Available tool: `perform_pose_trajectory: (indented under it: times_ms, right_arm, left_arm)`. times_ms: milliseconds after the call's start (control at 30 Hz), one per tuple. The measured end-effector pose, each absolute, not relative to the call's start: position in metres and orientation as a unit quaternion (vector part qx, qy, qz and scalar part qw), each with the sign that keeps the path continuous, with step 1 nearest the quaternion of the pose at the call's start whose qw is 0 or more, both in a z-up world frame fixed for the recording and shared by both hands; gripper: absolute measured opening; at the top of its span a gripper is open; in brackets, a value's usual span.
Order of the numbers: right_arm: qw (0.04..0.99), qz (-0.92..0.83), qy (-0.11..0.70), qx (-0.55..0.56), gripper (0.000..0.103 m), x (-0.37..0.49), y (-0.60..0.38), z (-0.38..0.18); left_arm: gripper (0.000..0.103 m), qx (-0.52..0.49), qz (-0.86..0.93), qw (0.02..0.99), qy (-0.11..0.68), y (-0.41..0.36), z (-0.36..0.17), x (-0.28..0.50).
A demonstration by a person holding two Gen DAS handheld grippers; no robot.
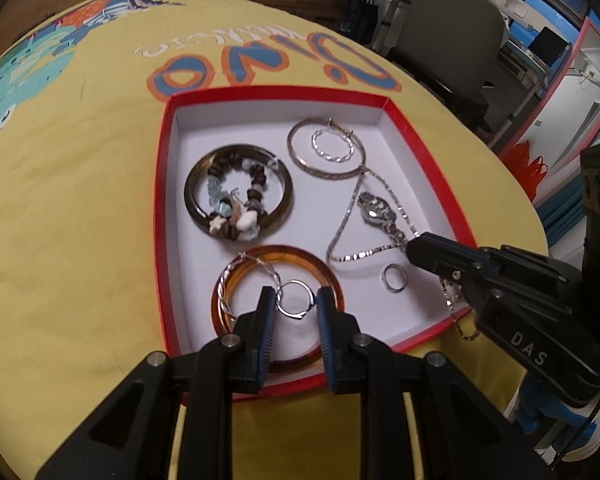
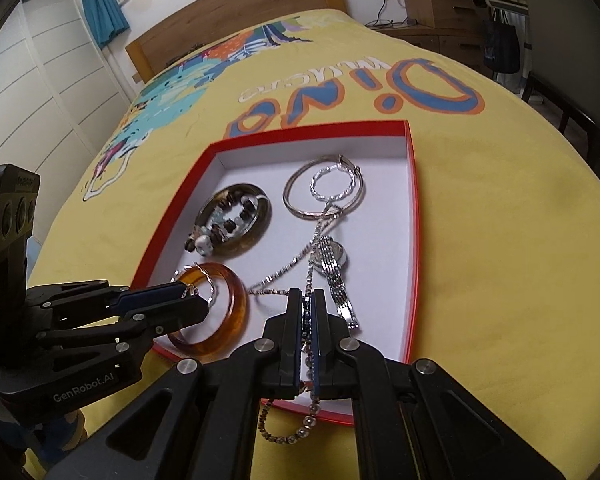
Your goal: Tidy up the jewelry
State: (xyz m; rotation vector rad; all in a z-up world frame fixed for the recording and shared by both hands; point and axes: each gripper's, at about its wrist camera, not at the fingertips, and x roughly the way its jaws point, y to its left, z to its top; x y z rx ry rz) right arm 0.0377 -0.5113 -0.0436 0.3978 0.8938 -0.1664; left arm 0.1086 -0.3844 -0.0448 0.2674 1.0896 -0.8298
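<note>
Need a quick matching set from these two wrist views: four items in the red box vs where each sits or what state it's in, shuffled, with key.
Items:
1. beaded bracelet
2. small plain ring
3. bead chain
4. small silver hoop

Places or states:
A. between the open fingers of the left tool
B. inside the dark bangle
C. pinched in the shut right tool, hanging over the box edge
D. lying alone on the white box floor

Pairs: 1-B, 2-D, 3-C, 4-A
</note>
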Motion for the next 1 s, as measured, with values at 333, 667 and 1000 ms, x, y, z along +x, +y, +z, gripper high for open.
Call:
perform_pose_trajectory:
  times_ms: [333,667,1000]
  right_arm:
    - [0.877,-0.092,0.431,0.191,0.019,0.029,-0.512,-0.039]
    - [0.892,-0.094,0.408,0.171,0.036,0.015,-0.483,0.002]
    - [0.900,-0.067,0.407,0.144,0.064,-0.004,-0.398,0.021]
  left_arm:
    - [0.021,0.106,-0.379,0.764,0.512,-0.373,-0.043,0.109]
    - [0.037,0.095,-0.350,0.804,0.471,-0.315,0.001,0.088]
    - [0.038,0.088,-0.221,0.862,0.448,-0.192,0.024,0.054]
